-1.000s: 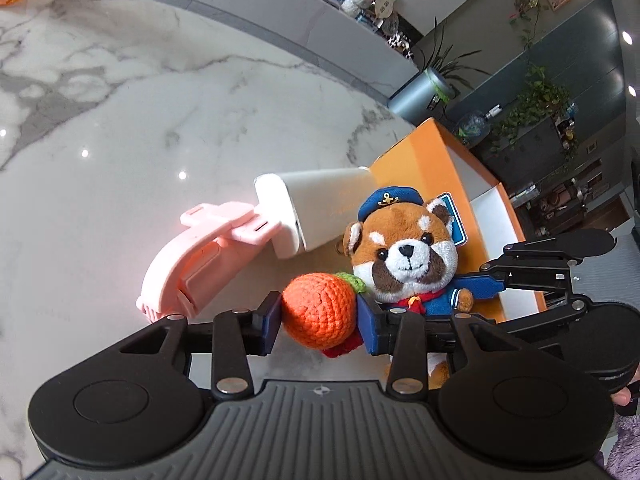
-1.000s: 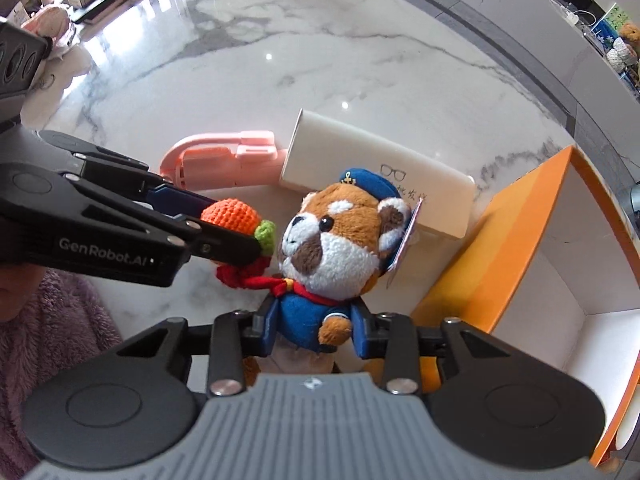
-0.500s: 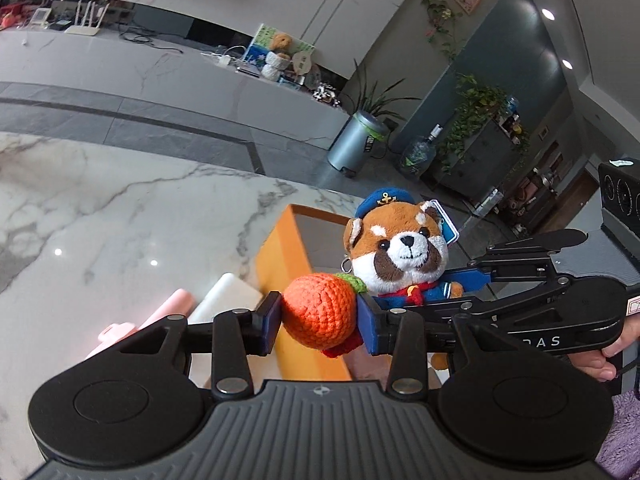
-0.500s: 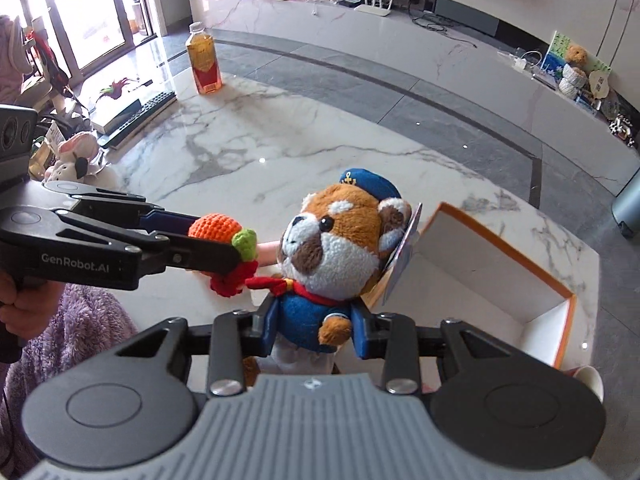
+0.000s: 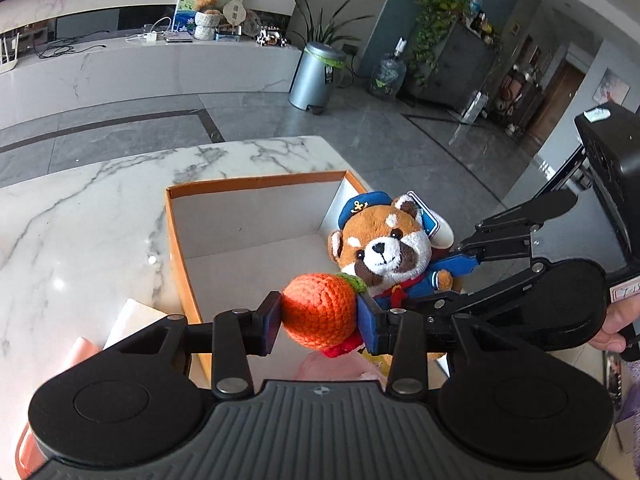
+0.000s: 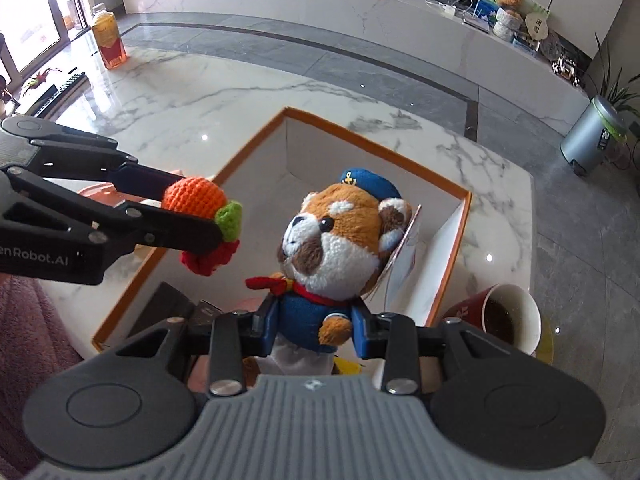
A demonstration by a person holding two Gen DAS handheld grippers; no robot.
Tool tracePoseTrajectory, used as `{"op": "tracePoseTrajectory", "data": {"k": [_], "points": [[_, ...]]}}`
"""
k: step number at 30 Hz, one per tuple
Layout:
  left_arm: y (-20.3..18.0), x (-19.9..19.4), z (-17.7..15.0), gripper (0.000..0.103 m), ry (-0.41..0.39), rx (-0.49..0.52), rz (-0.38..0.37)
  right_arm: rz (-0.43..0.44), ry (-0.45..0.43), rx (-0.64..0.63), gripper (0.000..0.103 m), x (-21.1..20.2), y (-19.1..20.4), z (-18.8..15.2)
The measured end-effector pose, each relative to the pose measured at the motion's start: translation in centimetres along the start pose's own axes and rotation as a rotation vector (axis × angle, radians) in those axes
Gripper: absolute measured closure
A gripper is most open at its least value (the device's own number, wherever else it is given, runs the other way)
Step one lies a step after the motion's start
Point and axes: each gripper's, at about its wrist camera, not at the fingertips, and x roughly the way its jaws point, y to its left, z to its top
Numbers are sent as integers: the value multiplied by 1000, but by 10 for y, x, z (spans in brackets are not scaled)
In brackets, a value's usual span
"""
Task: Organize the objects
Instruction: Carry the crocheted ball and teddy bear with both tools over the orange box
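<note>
My left gripper is shut on an orange crocheted fruit with a green leaf and red trim; the fruit also shows in the right wrist view. My right gripper is shut on the blue body of a red panda plush with a blue sailor cap, also visible in the left wrist view. Both toys hang above an open orange box with a white inside, which also shows in the left wrist view.
The box stands on a white marble table. A red cup with dark liquid stands right of the box. An orange drink bottle stands far left. A white case and something pink lie left of the box.
Both grippers have risen and swung over the orange box with their toys. The white case and pink object have slid from the centre to the lower left of the left wrist view.
</note>
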Motion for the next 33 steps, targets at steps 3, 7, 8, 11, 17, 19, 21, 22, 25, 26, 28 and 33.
{"op": "tracePoseTrajectory", "data": {"k": [3, 7, 8, 11, 17, 19, 21, 22, 25, 26, 28, 33], "points": [[-1, 21, 1, 57, 50, 57, 50, 14, 25, 29, 65, 20, -12, -2], [1, 23, 1, 57, 48, 109, 115, 83, -1, 80, 65, 33, -22, 2], [3, 18, 3, 57, 35, 104, 116, 112, -15, 97, 65, 35, -24, 4], [11, -1, 12, 57, -6, 78, 130, 202, -44, 141, 65, 41, -23, 12], [22, -21, 28, 57, -51, 47, 196, 310, -46, 169, 65, 71, -2, 29], [25, -19, 29, 57, -54, 35, 202, 340, -33, 173, 65, 82, 7, 31], [27, -17, 28, 57, -49, 27, 200, 355, -13, 163, 65, 93, 17, 32], [29, -16, 28, 57, -46, 19, 195, 354, -1, 158, 65, 97, 21, 31], [32, -14, 26, 57, -42, 2, 183, 336, 48, 147, 65, 112, 28, 29], [32, -13, 25, 57, -41, 0, 180, 340, 73, 149, 65, 116, 29, 28], [33, -12, 24, 57, -39, -2, 175, 353, 109, 130, 65, 122, 33, 26], [34, -7, 22, 57, -30, -7, 165, 341, 152, 93, 65, 132, 44, 27]]}}
